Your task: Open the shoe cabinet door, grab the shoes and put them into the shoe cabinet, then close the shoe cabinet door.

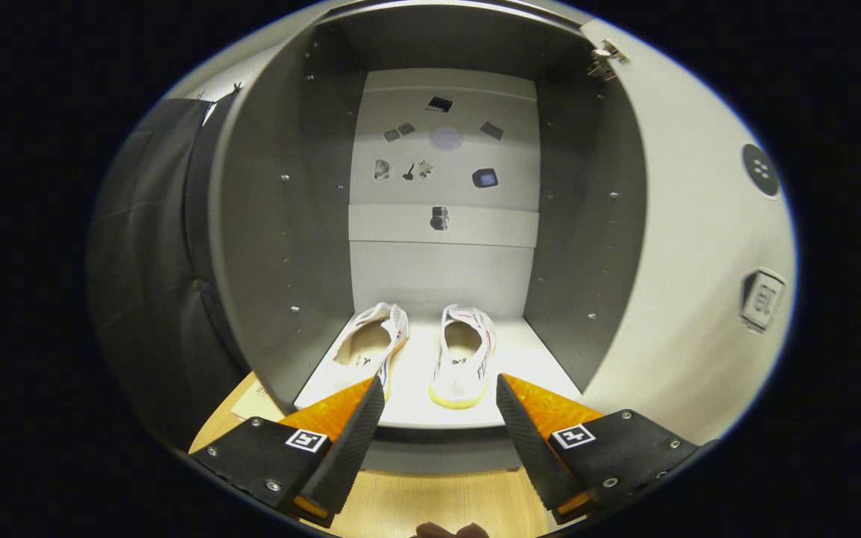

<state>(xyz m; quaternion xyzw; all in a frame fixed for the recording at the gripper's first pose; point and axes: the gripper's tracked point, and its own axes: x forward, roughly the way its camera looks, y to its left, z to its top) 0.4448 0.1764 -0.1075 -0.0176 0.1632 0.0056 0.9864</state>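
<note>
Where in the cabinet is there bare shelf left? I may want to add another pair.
Bare shelf lies between the right shoe and the cabinet's right wall, plus a narrow strip between the two shoes. The left shoe sits close to the left wall, so that side is crowded. The gripper is open, fingers just short of the shelf's front edge.

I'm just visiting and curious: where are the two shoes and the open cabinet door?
Left shoe [371, 345], gripper view, its insole.
Right shoe [463, 357], gripper view, its insole.
Cabinet door [688, 299], gripper view, its inner face.
Gripper [439, 400], gripper view, open, empty.
</note>
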